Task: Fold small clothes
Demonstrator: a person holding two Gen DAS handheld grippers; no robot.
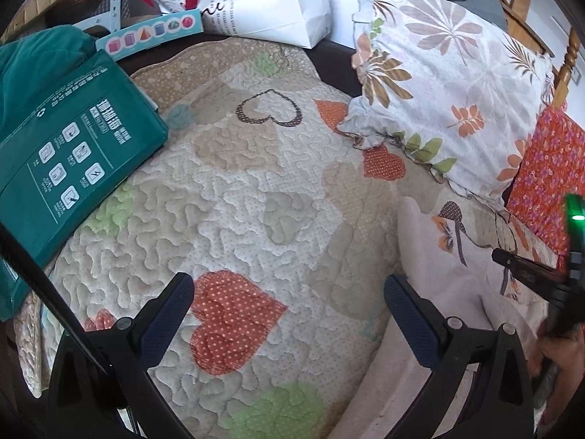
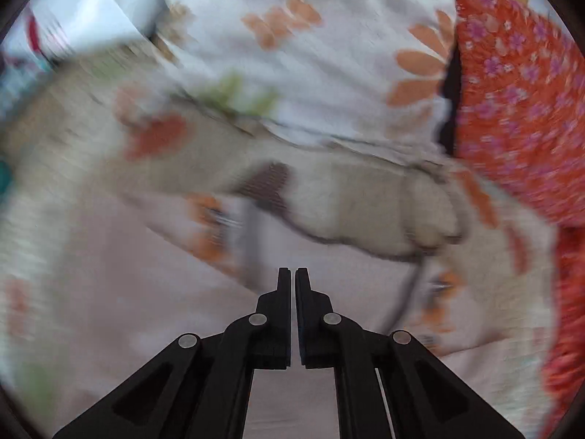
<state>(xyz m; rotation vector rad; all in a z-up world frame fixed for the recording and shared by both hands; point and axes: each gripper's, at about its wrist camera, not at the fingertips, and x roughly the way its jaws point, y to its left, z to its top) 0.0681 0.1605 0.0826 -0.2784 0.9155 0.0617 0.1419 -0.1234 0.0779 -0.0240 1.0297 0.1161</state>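
Note:
A small pale pink garment [image 1: 435,274] with an orange and brown bow print lies on the heart-patterned quilt [image 1: 226,190], at the lower right of the left wrist view. My left gripper [image 1: 289,311] is open and empty above the quilt, its right finger at the garment's left edge. My right gripper [image 2: 293,281] is shut with nothing visible between the fingers, and it hovers over the pink garment [image 2: 128,292]. The right wrist view is blurred by motion. The right gripper also shows in the left wrist view [image 1: 526,274] at the right edge, over the garment.
A floral pillow [image 1: 449,84] lies at the back right, with a red flowered cloth [image 1: 548,175] beside it. A green package [image 1: 62,146] rests on the quilt's left side. A white paper bag [image 1: 263,0] and a wooden chair [image 1: 530,11] stand behind.

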